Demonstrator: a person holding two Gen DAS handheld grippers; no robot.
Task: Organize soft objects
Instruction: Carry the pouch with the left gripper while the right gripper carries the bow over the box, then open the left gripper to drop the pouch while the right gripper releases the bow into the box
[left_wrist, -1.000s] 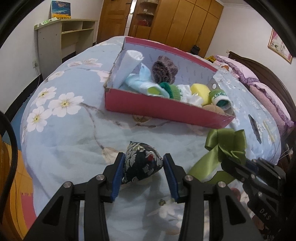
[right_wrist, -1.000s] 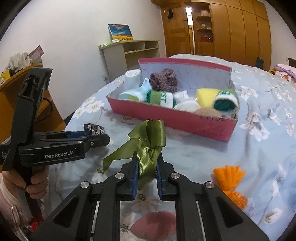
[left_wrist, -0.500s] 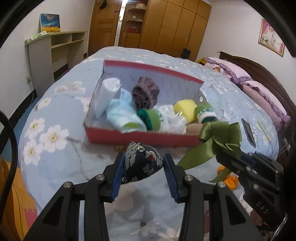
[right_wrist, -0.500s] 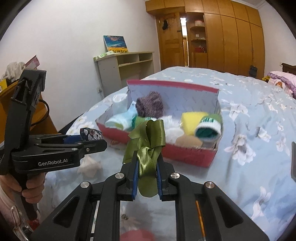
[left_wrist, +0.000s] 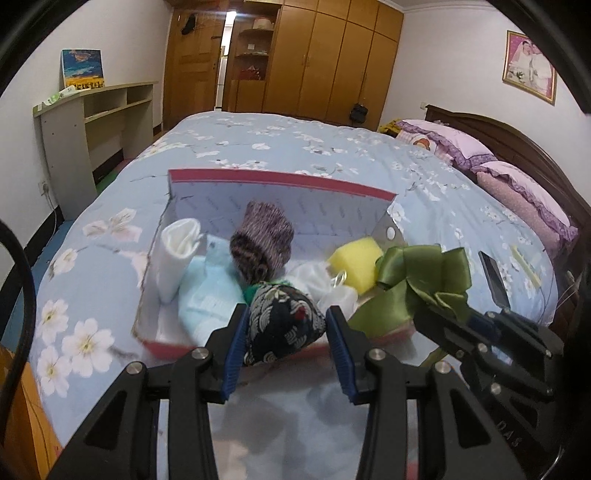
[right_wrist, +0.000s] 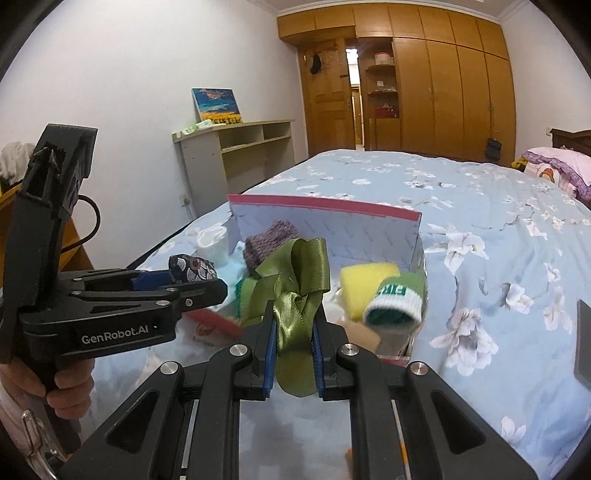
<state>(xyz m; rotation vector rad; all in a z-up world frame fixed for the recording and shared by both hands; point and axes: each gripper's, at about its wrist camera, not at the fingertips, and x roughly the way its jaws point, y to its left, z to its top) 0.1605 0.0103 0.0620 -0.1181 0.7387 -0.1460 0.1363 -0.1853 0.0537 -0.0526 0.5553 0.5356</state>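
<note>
Your left gripper pinches the patterned pouch, hiding the red box's front edge at frame centre; your right gripper clamps the green ribbon bow, covering socks behind. Floral bedspread, wardrobe beyond.

A: Where's the dark patterned pouch?
B: Pinched between blue pads, raised at the red box's near wall, about 6 o'clock in the left view.
A: And the green satin bow?
B: Clamped upright, loops fanned open, tails hanging, at 4 o'clock of the pouch.
A: The box?
B: Open on the bed, holding a purple knit roll, yellow sponge and rolled socks.
</note>
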